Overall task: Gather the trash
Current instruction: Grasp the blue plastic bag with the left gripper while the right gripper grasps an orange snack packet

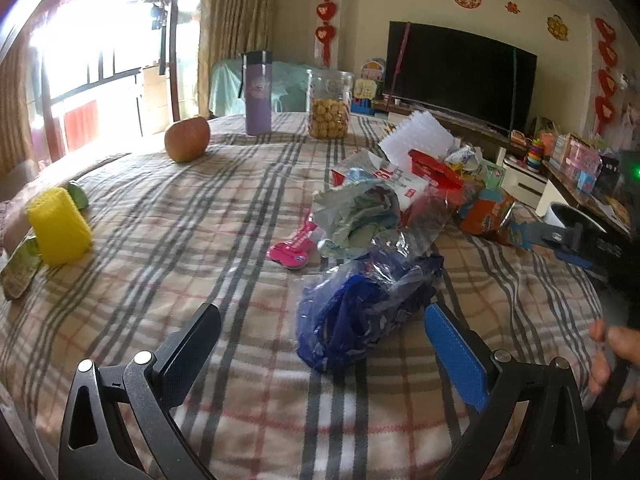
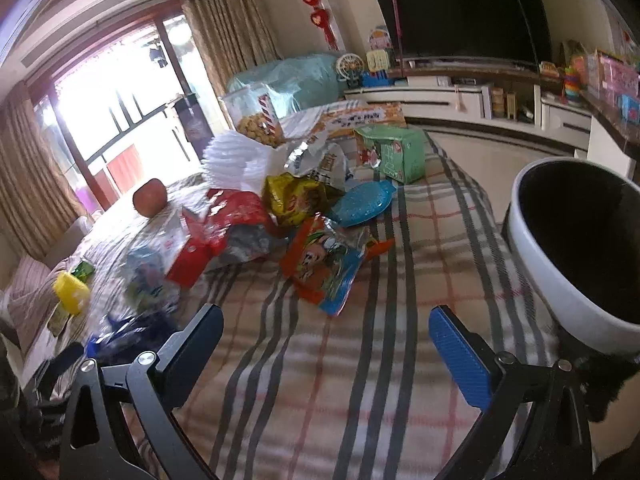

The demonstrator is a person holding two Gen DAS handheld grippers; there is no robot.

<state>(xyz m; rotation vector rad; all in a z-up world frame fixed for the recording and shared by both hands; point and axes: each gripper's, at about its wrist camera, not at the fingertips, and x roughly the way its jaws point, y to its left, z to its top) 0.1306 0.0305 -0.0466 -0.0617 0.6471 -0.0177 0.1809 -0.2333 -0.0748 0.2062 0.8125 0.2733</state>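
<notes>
A pile of trash lies on the plaid-covered table point(image 1: 160, 248). In the left wrist view my left gripper point(image 1: 320, 344) is open, its jaws on either side of a crumpled blue plastic bag point(image 1: 360, 312), not closed on it. Behind it lie a grey-green wrapper point(image 1: 356, 212), a pink wrapper point(image 1: 292, 250) and a red packet point(image 1: 436, 170). In the right wrist view my right gripper point(image 2: 324, 340) is open and empty above the cloth, just short of an orange snack bag point(image 2: 328, 260). A white bin point(image 2: 576, 248) with a dark inside stands at the right.
An apple point(image 1: 187, 139), a purple bottle point(image 1: 258, 94) and a cookie jar point(image 1: 329, 104) stand at the far side. A yellow sponge point(image 1: 60, 226) lies at the left. The right wrist view also shows a green box point(image 2: 394, 152), a blue lid point(image 2: 362, 202) and a yellow packet point(image 2: 294, 198).
</notes>
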